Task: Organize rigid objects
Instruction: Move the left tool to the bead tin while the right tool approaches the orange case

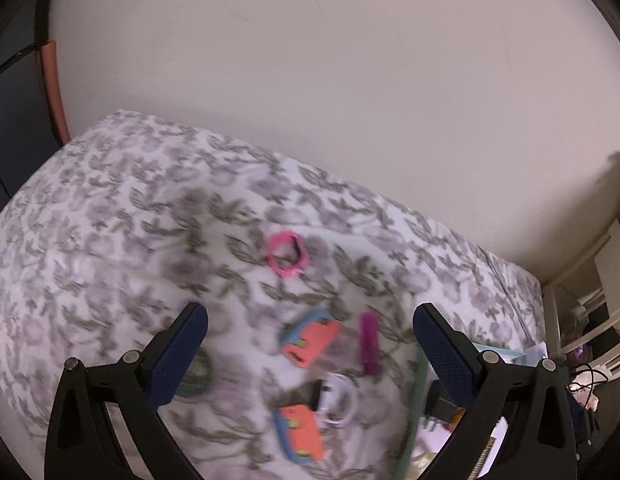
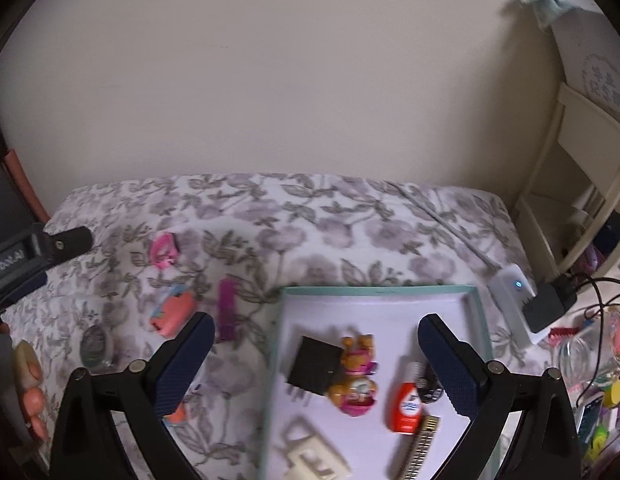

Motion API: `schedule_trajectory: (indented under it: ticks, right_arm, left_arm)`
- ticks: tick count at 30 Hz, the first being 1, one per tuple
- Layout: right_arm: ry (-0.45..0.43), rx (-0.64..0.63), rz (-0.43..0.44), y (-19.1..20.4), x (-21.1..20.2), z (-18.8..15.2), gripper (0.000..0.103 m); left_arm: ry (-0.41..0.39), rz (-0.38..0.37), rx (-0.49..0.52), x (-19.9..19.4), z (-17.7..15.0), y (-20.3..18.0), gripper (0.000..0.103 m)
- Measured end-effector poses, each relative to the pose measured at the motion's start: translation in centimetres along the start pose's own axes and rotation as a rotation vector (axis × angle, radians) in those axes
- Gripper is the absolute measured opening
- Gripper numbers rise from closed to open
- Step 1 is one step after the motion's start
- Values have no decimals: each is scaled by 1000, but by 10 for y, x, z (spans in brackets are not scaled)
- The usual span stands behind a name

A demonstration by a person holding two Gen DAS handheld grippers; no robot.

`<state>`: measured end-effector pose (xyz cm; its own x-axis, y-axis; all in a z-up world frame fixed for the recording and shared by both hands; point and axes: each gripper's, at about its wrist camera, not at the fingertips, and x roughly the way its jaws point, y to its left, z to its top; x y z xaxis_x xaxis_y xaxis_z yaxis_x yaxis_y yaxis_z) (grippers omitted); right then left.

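Gripper: right gripper [image 2: 314, 354] hangs over the tray, jaws wide apart, nothing between them.
Tray: teal-rimmed tray [image 2: 373, 290] on the floral sheet [image 2: 310, 216].
In tray: black box [image 2: 311, 366] touching a yellow-pink toy [image 2: 355, 376]; red bottle [image 2: 406, 404]; comb [image 2: 419, 446]; cream piece [image 2: 313, 458].
Left of tray: purple bar [image 2: 226, 309], orange-blue toy [image 2: 172, 312], pink ring [image 2: 164, 255], round tin [image 2: 94, 345].
Far left: other gripper [image 2: 66, 245], state unclear; a hand [image 2: 30, 392].

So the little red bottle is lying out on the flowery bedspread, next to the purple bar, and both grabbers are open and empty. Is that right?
Not quite. The red bottle lies inside the white tray, beside a black block, as the right wrist view shows. The purple bar is on the bedspread, and both the left gripper and right gripper are open and empty.
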<state>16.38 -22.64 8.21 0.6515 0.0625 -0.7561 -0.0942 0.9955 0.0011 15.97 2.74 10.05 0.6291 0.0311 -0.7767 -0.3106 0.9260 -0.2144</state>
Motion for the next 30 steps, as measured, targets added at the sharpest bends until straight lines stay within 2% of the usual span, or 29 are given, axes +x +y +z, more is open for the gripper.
schedule_trajectory:
  ticks: [10, 17, 23, 30]
  right_arm:
    - [14, -38, 96, 47, 3, -1, 103]
    - [83, -91, 137, 85, 24, -13, 103]
    - [177, -132, 171, 114, 51, -29, 103]
    - [292, -182, 173, 136, 82, -53, 103]
  left_arm:
    - [-25, 71, -89, -27, 20, 103, 102]
    - [22, 79, -149, -15, 16, 155, 102]
    - [118, 50, -168, 17, 0, 167, 102]
    - [225, 33, -133, 57, -23, 158, 102]
